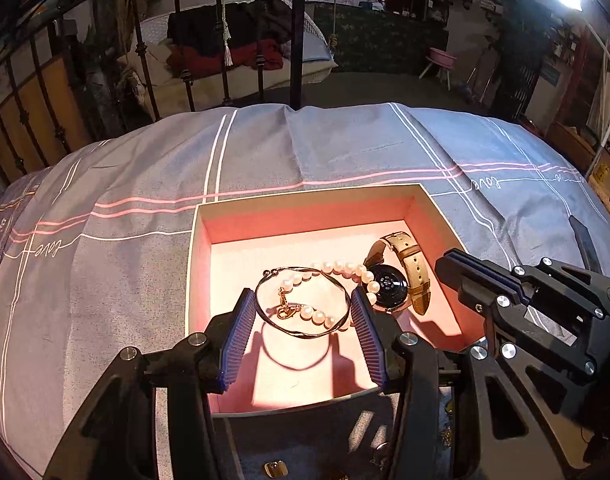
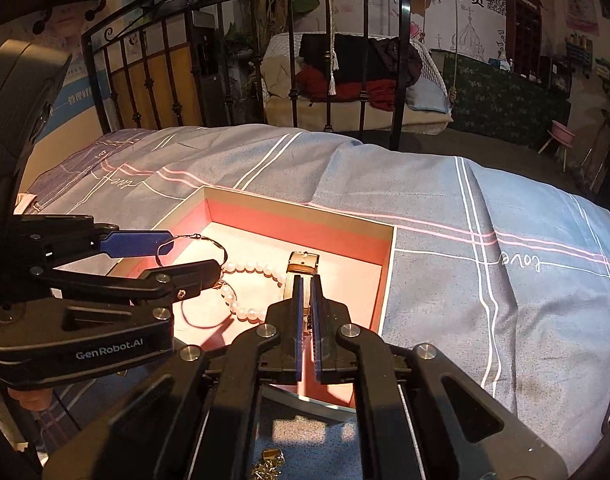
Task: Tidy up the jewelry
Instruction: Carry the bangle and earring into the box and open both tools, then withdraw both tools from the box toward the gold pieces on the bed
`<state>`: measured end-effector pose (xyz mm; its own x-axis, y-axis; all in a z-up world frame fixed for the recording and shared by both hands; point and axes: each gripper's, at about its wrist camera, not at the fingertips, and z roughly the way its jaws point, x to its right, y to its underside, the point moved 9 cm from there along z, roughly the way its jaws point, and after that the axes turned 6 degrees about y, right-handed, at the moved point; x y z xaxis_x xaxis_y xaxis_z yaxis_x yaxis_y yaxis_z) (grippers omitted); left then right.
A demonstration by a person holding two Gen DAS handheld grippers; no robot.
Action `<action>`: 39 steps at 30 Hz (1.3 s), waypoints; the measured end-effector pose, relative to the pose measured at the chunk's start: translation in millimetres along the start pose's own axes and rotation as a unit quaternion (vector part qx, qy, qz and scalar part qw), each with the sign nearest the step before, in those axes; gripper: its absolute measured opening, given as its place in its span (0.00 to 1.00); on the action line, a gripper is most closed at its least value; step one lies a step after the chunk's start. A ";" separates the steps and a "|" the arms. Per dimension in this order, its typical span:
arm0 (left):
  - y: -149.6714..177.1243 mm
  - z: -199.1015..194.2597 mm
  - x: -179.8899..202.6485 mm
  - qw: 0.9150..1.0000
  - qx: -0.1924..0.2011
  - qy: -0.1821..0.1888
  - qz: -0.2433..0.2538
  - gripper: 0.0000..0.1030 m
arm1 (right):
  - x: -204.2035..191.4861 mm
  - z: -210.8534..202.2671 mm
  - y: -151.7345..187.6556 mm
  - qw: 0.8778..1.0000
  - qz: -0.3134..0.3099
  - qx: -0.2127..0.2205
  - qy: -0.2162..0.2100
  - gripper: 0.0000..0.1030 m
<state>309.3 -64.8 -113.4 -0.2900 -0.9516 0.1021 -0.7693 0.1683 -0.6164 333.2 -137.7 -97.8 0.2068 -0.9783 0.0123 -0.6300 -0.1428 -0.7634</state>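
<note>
An open box with a pink lining [image 1: 305,196] [image 2: 305,204] sits on the bedspread. Inside lie a pearl bracelet [image 1: 337,268] [image 2: 249,268] and a dark-faced watch with a tan strap [image 1: 389,284] [image 2: 303,262]. My left gripper [image 1: 301,296] [image 2: 193,256] hangs over the box, shut on a thin wire bangle [image 1: 305,335] [image 2: 213,241] that spans its blue pads and casts a ring shadow on the floor below. My right gripper [image 2: 306,280] [image 1: 457,276] hovers over the box's right side near the watch, shut with nothing in it.
The grey-blue bedspread [image 1: 345,148] [image 2: 505,300] with pink and white stripes surrounds the box. Small gold pieces [image 1: 275,469] [image 2: 271,464] lie on it at the near edge, below the grippers. A black iron bed rail [image 1: 297,32] [image 2: 397,60] stands behind the bed.
</note>
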 end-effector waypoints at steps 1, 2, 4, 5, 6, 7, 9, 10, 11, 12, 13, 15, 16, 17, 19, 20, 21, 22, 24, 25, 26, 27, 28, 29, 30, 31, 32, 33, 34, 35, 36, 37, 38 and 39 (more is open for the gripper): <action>0.5 0.4 -0.1 1.000 0.000 0.000 0.001 0.47 | -0.3 0.2 0.7 1.000 -0.001 -0.001 0.000 0.04; 0.5 0.5 -0.7 1.000 0.000 -0.001 0.001 0.47 | -1.0 0.4 1.4 1.000 -0.001 -0.002 0.001 0.04; 0.2 -1.9 -1.1 1.000 0.003 0.000 0.000 0.48 | -1.1 -1.6 1.7 1.000 0.003 0.001 0.000 0.04; -0.3 -4.0 -1.6 1.000 0.004 0.003 -0.003 0.49 | -1.3 -3.5 1.4 1.000 0.004 0.003 -0.002 0.04; -1.1 -7.4 -1.7 1.000 0.008 0.006 -0.005 0.50 | -0.9 -5.7 1.6 1.000 0.003 0.005 0.001 0.04; -2.7 -12.4 -2.7 1.000 0.015 0.005 -0.008 0.52 | -1.1 -8.3 1.6 1.000 0.002 0.007 0.003 0.05; -5.0 -23.9 -5.0 1.000 0.028 0.002 -0.011 0.58 | 1.7 -16.3 0.3 1.000 0.007 0.015 0.006 0.15; -5.2 -31.5 -5.7 0.999 0.035 0.006 -0.013 0.61 | 3.3 -22.1 -0.2 1.000 0.011 0.021 0.007 0.34; -5.2 -38.4 -6.3 0.999 0.041 0.011 -0.014 0.63 | 5.5 -29.8 -1.2 0.999 0.016 0.031 0.008 0.45; -3.7 -46.6 -7.5 0.999 0.048 0.012 -0.015 0.65 | 7.4 -37.8 -1.1 0.999 0.018 0.041 0.009 0.53; -1.6 -54.4 -8.8 0.998 0.055 0.010 -0.016 0.67 | 9.0 -44.8 0.1 0.999 0.020 0.045 0.009 0.53; 7.2 -66.5 -12.2 0.998 0.062 0.007 -0.019 0.70 | 13.2 -56.8 5.7 0.998 0.025 0.051 0.009 0.53; 14.3 -70.6 -13.8 0.998 0.062 0.006 -0.021 0.70 | 14.8 -62.1 10.3 0.998 0.026 0.052 0.011 0.53; 22.4 -73.4 -15.8 0.998 0.060 0.004 -0.024 0.70 | 16.1 -65.5 16.5 0.998 0.025 0.048 0.015 0.53; 42.3 -75.0 -18.5 0.998 0.050 0.008 -0.033 0.70 | 17.3 -67.7 34.3 0.999 0.016 0.034 0.023 0.53; 52.9 -73.7 -20.2 0.998 0.042 0.009 -0.038 0.70 | 17.3 -66.5 44.4 0.999 0.010 0.023 0.029 0.53; 63.6 -71.9 -20.8 0.999 0.034 0.011 -0.040 0.70 | 16.9 -63.3 55.2 0.999 0.005 0.010 0.030 0.53; 74.0 -69.1 -19.7 0.999 0.028 0.014 -0.039 0.70 | 16.6 -59.6 65.7 1.000 0.003 -0.001 0.029 0.53; 91.7 -61.6 -19.4 0.999 0.012 0.009 -0.040 0.70 | 17.4 -52.6 84.7 0.999 0.003 -0.024 0.032 0.53; 98.9 -58.3 -19.6 0.999 0.006 0.010 -0.041 0.70 | 16.5 -50.1 91.1 0.999 0.002 -0.031 0.030 0.53; 105.5 -56.4 -19.3 0.999 0.002 0.012 -0.045 0.70 | 15.8 -49.3 95.9 0.999 0.001 -0.036 0.031 0.53; 110.1 -54.1 -19.5 0.999 -0.003 0.011 -0.047 0.70 | 14.2 -48.8 98.4 0.999 -0.001 -0.038 0.030 0.53; 113.4 -52.4 -20.0 0.999 -0.006 0.011 -0.049 0.70 | 12.3 -48.7 100.0 0.999 -0.004 -0.038 0.030 0.53; 115.0 -51.4 -19.5 0.999 -0.006 0.011 -0.049 0.70 | 11.2 -48.6 100.8 0.999 -0.008 -0.039 0.032 0.53; 116.5 -50.4 -19.0 0.999 -0.005 0.009 -0.047 0.70 | 9.9 -48.7 100.7 0.999 -0.011 -0.039 0.032 0.53; 116.8 -50.0 -19.1 0.999 -0.005 0.005 -0.045 0.70 | 7.7 -49.3 100.2 0.999 -0.011 -0.037 0.027 0.53; 116.8 -49.8 -18.9 0.999 -0.004 0.005 -0.043 0.70 | 4.9 -49.5 100.2 0.999 -0.014 -0.038 0.022 0.53; 116.7 -49.7 -18.1 0.999 -0.004 0.006 -0.041 0.70 | 0.8 -49.2 100.9 0.999 -0.020 -0.040 0.018 0.53; 116.8 -49.7 -18.1 0.999 -0.003 0.006 -0.041 0.70 | -3.9 -48.8 101.8 0.999 -0.025 -0.042 0.012 0.53; 117.0 -50.0 -17.8 0.999 -0.003 0.007 -0.041 0.70 | -7.9 -47.5 103.8 0.998 -0.030 -0.047 0.008 0.53; 116.9 -49.2 -17.9 0.999 -0.004 0.007 -0.042 0.70 | -11.1 -46.7 104.7 0.998 -0.033 -0.049 0.006 0.53; 116.9 -48.4 -18.5 0.999 -0.004 0.006 -0.043 0.70 | -13.6 -46.8 104.4 0.998 -0.034 -0.049 0.004 0.53; 116.8 -47.8 -18.4 0.999 -0.004 0.007 -0.044 0.70 | -14.9 -47.2 104.0 0.998 -0.035 -0.049 0.001 0.53; 116.2 -47.0 -18.9 0.999 -0.004 0.009 -0.044 0.70 | -15.1 -48.0 103.3 0.998 -0.034 -0.049 0.000 0.53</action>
<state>198.6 -15.2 -150.2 -0.2303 -0.9582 0.1699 -0.7972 0.0857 -0.5976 229.1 -144.8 -145.9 0.2511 -0.9660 0.0624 -0.6841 -0.2226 -0.6946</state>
